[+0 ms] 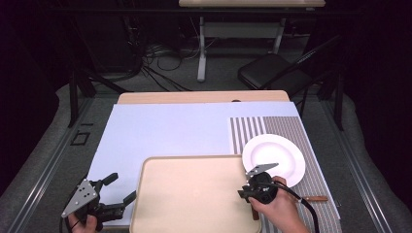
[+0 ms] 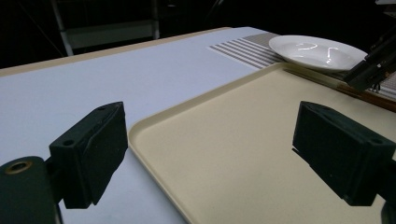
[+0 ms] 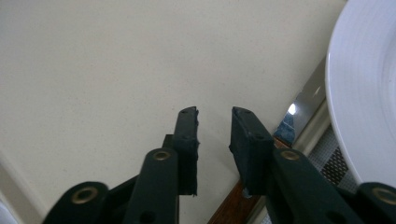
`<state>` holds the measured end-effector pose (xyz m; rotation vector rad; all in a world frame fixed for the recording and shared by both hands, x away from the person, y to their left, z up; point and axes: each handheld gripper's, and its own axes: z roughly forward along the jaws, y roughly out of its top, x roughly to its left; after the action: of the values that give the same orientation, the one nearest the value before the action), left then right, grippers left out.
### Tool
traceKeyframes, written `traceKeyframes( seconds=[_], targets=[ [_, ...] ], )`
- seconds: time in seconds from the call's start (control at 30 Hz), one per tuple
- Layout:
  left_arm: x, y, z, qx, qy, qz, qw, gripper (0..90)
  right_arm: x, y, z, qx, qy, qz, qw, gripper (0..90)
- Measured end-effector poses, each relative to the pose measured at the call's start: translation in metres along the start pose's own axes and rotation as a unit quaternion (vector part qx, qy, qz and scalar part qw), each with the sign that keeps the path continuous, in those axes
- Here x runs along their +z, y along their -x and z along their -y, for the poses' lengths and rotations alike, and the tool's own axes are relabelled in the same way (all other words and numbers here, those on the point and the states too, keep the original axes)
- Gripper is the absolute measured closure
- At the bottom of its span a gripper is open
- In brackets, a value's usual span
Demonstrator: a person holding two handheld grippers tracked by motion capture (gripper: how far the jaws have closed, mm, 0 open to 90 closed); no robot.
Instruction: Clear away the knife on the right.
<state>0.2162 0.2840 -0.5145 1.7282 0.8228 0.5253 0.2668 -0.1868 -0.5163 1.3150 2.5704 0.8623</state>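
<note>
With the right gripper (image 3: pixel 215 116) slightly parted over the knife (image 3: pixel 306 100), which lies between tray (image 1: pixel 194 194) and plate (image 1: pixel 274 158), I straddle its wooden handle squarely before closing, while the left gripper (image 1: pixel 119 187) waits wide open, empty.

- Right gripper (image 3: pixel 215 122) rises from the bottom of the frame, its two black jaws a small gap apart with nothing between them
- Beige tray (image 3: pixel 107 60) fills the left and top of the frame, under the jaws
- White plate (image 3: pixel 364 93) curves down the right edge
- A knife lies between tray and plate: shiny blade (image 3: pixel 306 95) at right of centre, wooden handle (image 3: pixel 231 207) at the bottom, below the jaws
- Striped mat (image 3: pixel 334 161) at lower right
</note>
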Motion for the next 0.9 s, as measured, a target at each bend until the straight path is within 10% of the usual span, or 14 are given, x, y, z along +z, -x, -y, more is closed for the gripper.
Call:
traceKeyframes(
  seconds=[0.9],
  targets=[
    [0.001, -0.001, 0.001, -0.002, -0.001, -0.002, 1.0, 10.9, -0.027, 0.002, 0.017, -0.076, 0.064, 0.063, 0.993, 42.7]
  ],
)
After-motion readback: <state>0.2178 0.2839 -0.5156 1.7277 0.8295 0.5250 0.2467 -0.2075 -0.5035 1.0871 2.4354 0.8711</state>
